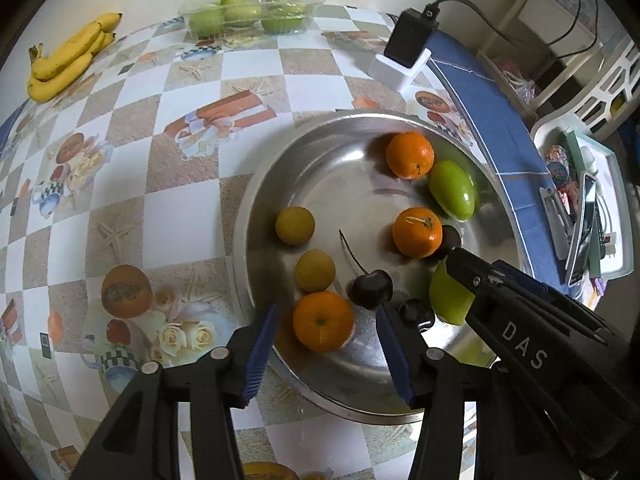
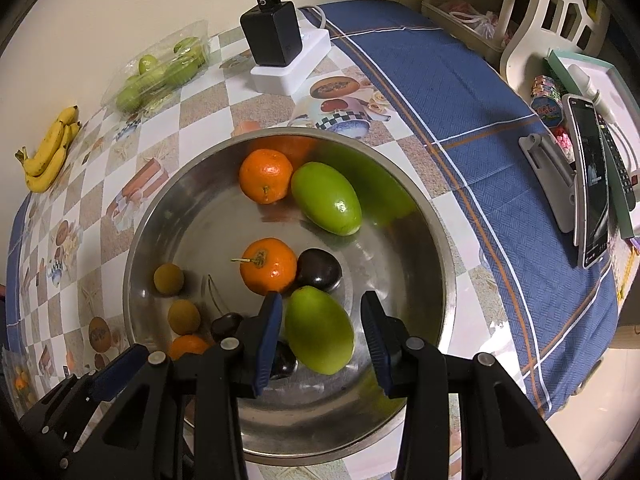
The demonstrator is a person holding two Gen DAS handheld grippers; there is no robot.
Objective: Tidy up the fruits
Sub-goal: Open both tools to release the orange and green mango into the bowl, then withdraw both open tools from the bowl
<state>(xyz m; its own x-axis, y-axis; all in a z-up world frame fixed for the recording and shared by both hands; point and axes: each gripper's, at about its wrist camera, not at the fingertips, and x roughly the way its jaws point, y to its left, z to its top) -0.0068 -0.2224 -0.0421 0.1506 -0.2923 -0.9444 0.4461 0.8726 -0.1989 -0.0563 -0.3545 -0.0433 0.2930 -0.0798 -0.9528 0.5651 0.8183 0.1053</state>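
The bench [image 1: 132, 184], covered in a checked printed cloth, carries a round steel bowl [image 2: 424, 248] near its right side. Oranges, green oblong fruits, dark cherries and small yellow fruits are held in it. An orange [image 1: 323, 322] sits ungripped between the open left claw [image 1: 326, 354]; a green oblong fruit [image 2: 319, 330] lies untouched inside the open right claw [image 2: 322, 338].

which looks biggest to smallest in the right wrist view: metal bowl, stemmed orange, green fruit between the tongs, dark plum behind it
1. metal bowl
2. green fruit, though it is nearest the camera, so its lead is unsure
3. stemmed orange
4. dark plum, partly hidden, so only roughly judged
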